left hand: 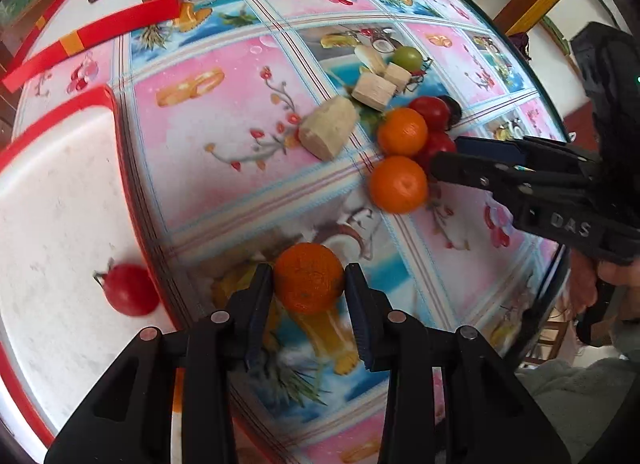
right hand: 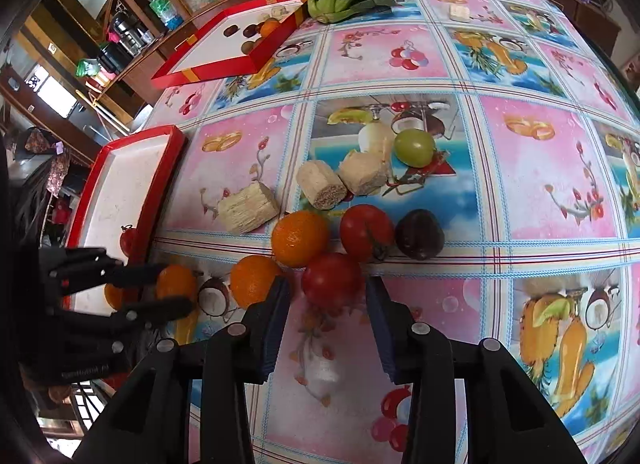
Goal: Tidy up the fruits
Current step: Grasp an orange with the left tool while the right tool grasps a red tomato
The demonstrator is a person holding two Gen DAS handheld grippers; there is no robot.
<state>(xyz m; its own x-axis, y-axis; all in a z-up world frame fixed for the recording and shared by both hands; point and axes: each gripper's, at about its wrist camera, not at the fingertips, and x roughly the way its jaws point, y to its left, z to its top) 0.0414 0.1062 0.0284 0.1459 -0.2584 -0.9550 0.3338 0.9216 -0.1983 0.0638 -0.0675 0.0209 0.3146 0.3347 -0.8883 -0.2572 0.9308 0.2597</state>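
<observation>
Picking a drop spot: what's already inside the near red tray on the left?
One red tomato lies on the near red tray's white floor by its right wall. The rest in view looks bare; the tray's lower end runs out of frame.

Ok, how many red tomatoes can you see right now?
3 tomatoes. One lies in the near red tray, one between the right gripper's jaws, one just behind it. More may hide in the far tray.

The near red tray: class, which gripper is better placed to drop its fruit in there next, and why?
Left, probably. The left gripper is clamped on an orange right beside the red tray. The right gripper brackets a tomato farther away, with oranges between it and the tray.
</observation>
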